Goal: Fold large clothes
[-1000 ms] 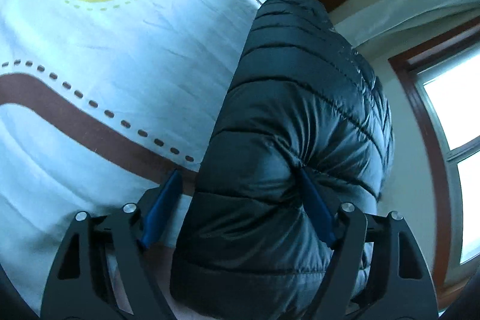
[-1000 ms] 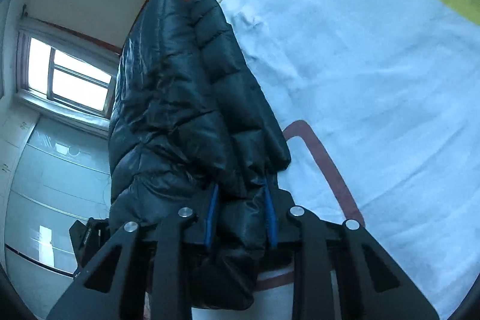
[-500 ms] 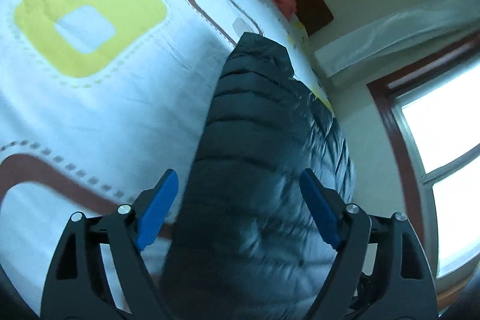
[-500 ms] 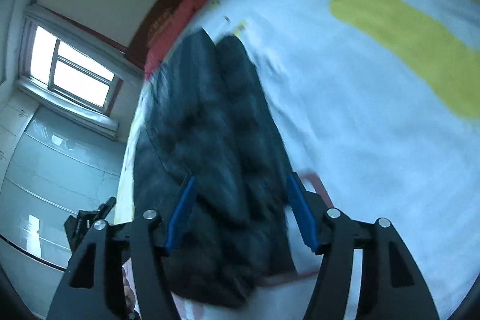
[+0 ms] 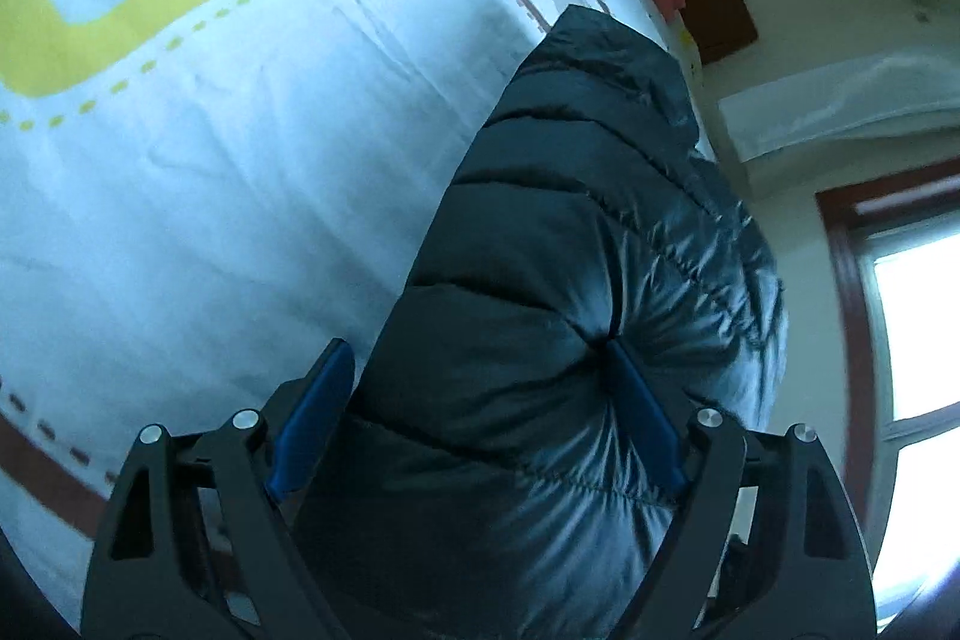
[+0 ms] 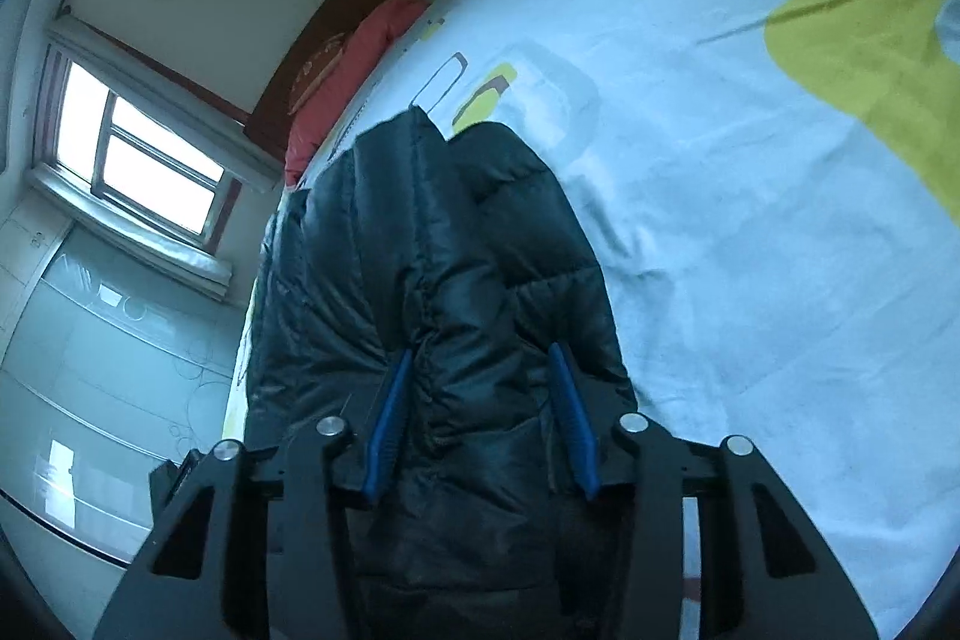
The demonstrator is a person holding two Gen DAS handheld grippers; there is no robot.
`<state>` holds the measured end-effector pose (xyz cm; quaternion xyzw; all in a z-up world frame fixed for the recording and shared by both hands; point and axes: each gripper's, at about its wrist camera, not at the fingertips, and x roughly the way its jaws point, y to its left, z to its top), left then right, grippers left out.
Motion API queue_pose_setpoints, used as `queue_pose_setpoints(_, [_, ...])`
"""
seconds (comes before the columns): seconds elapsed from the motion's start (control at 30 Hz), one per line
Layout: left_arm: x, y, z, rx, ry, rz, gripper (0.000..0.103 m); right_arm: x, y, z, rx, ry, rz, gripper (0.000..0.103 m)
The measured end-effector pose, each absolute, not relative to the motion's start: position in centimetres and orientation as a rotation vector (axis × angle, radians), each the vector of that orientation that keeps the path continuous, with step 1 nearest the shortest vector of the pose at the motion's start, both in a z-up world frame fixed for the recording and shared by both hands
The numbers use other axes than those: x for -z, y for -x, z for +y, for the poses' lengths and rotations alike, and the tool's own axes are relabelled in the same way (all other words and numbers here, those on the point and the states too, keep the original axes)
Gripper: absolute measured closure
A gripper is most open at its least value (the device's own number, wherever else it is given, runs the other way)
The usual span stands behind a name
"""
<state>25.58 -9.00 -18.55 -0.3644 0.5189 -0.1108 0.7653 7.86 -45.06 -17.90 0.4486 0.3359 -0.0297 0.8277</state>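
Since the earlier frame, both grippers were shifted along the black puffer jacket (image 5: 576, 316) on the bedspread (image 5: 240, 196). Left gripper (image 5: 480, 400) was pressed wide into it; right gripper (image 6: 480, 388) was observed closing around a fold.

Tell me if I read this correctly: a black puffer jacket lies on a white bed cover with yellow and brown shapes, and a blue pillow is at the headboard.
Not quite. The pillow at the headboard is red, not blue, as the right wrist view shows. The rest holds: a black puffer jacket lies on a white bed cover with yellow and brown shapes.
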Motion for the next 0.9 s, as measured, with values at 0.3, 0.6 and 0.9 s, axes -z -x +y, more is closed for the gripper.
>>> queue_pose_setpoints(0.3, [18.9, -26.2, -8.1, 0.3, 0.841, 1.109, 0.017, 16.8, -6.5, -44.9, 0.062, -0.972, 0.665, 0.056])
queue_pose_setpoints(0.6, [19.7, -24.9, -4.2, 0.331, 1.016, 1.136, 0.01, 15.4, -5.2, -46.5, 0.098, -0.929, 0.661, 0.032])
queue_pose_setpoints(0.9, [19.8, -25.4, -5.4, 0.364, 1.009, 1.16, 0.002, 19.6, -6.9, -47.0, 0.005, -1.091, 0.694, 0.019])
